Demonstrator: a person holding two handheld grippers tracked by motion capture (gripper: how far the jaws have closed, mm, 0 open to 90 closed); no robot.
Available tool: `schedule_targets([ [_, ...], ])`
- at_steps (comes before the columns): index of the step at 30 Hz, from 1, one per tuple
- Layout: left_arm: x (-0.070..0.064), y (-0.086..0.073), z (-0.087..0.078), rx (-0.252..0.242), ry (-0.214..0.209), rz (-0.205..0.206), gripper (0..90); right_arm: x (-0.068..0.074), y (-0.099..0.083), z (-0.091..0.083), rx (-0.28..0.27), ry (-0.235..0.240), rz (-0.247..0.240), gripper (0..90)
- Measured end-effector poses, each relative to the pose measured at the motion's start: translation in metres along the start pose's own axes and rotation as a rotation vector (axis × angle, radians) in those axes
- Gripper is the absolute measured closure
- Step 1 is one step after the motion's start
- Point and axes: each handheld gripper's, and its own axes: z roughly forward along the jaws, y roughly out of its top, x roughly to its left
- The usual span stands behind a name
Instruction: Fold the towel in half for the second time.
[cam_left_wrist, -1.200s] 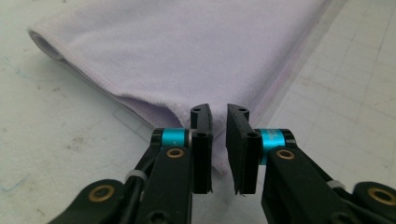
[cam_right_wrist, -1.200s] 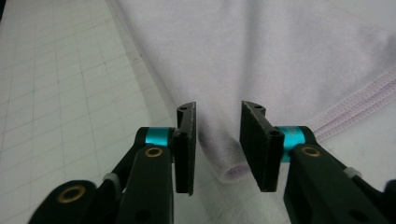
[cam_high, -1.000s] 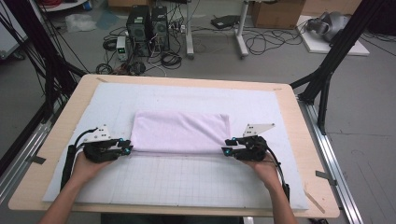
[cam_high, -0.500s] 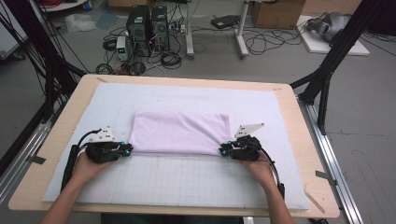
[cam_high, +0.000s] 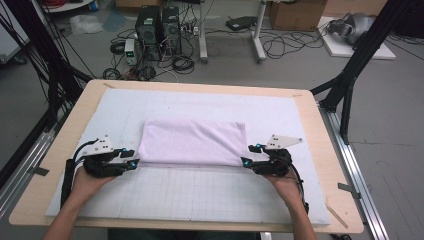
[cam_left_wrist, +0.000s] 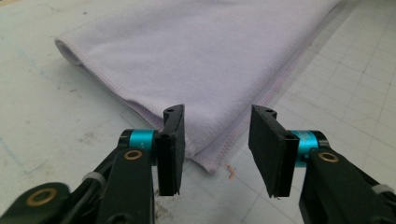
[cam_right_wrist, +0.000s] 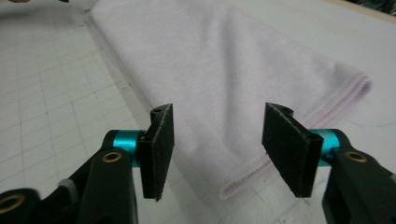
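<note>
High view: a soft, limp folded lilac towel (cam_high: 194, 142) lies mid-surface, left gripper (cam_high: 134, 162) and right gripper (cam_high: 244, 161), both wide apart, at its near corners, likely the best holds.

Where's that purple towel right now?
In the high view the folded towel lies mid-mat, between the left gripper and right gripper.

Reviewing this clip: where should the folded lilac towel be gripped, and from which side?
Best guess: the two near corners of the folded towel, where the stitched hems meet and the stacked layers lie loose. The open left hand-held gripper and right hand-held gripper should each slide in low along the mat from the person's side, straddling a corner.
</note>
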Motion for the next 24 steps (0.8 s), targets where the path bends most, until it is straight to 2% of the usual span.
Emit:
schedule_targets([
  [4, -0.003, -0.004, -0.009, -0.013, 0.012, -0.013, 51.7, 0.004, -0.004, -0.013, -0.031, -0.029, 0.003, 37.6],
  [9, -0.009, -0.008, -0.018, -0.033, 0.019, -0.021, 46.8, 0.009, -0.007, -0.020, -0.040, -0.050, 0.004, 31.9],
  [24, -0.026, -0.016, -0.031, -0.044, 0.019, -0.024, 38.5, 0.027, -0.017, -0.038, -0.066, -0.068, 0.009, 22.4],
])
